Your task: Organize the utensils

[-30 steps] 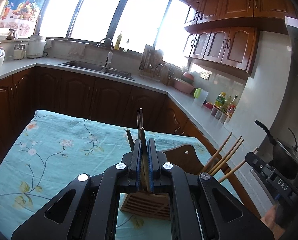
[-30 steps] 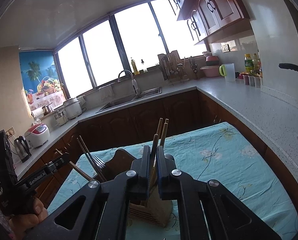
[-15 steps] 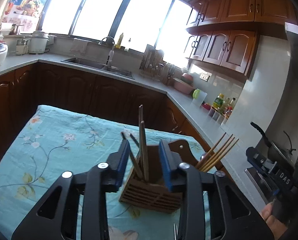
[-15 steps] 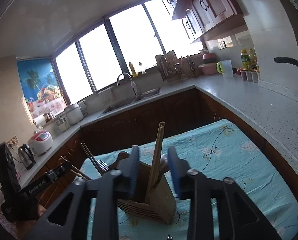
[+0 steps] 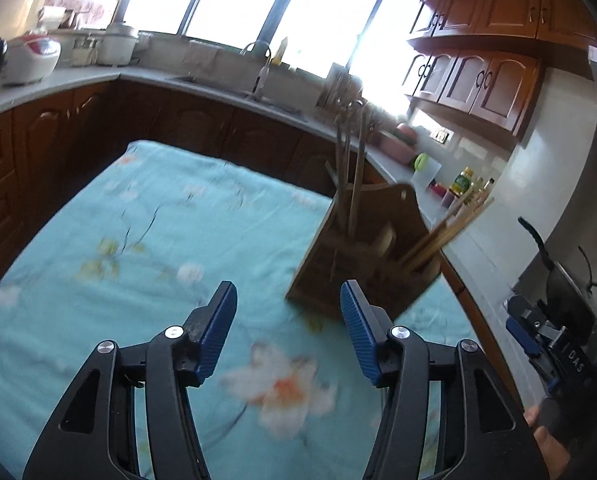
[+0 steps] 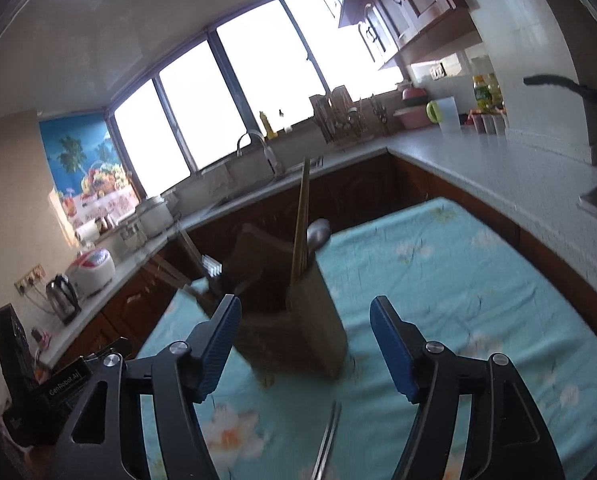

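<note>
Both grippers, left (image 5: 288,332) & right (image 6: 304,342), released their chopsticks (image 6: 300,224) into wooden holder (image 6: 314,320), now spread wide, empty, backed off; metal pair (image 6: 326,440) lies before holder, prob next.

I see a turquoise tablecloth (image 5: 146,208) with pale floral print under my brown wooden utensil holder (image 5: 362,256); blue gripper pads (image 5: 214,332).

A floral teal tablecloth (image 5: 146,220), sink faucet (image 6: 258,148), kettle (image 6: 62,294) and rice cooker (image 6: 92,270).
</note>
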`<move>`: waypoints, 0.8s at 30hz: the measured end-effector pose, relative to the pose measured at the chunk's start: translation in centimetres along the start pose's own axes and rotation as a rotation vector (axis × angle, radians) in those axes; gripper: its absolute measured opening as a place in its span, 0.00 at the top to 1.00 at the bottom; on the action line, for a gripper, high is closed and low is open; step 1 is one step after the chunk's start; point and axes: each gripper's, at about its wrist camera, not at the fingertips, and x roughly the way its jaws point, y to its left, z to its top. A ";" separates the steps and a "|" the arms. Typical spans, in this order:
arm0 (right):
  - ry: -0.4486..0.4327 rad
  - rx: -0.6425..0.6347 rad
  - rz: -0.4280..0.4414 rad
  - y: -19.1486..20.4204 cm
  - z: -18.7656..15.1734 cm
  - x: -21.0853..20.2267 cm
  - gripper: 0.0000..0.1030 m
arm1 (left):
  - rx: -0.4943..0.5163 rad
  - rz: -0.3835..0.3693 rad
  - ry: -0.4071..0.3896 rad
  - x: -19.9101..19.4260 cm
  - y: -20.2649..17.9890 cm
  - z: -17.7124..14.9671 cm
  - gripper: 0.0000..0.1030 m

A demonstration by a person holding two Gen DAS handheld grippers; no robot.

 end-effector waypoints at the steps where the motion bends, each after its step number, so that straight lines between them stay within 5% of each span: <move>1: 0.010 -0.006 0.000 0.0 -0.8 -0.4 0.32 | 0.002 0.006 0.002 -0.4 0.1 -0.5 0.44; 14: 0.023 -0.112 0.014 1.6 -7.4 -6.6 0.26 | 0.052 0.030 -0.016 -7.4 1.1 -6.1 0.38; 21: -0.039 -0.178 0.058 3.2 -6.1 -10.4 0.22 | 0.121 0.015 -0.089 -11.4 -0.5 -5.6 0.37; 24: -0.134 -0.187 0.072 3.8 -5.0 -12.8 0.07 | 0.135 0.013 -0.134 -12.9 -1.2 -5.3 0.17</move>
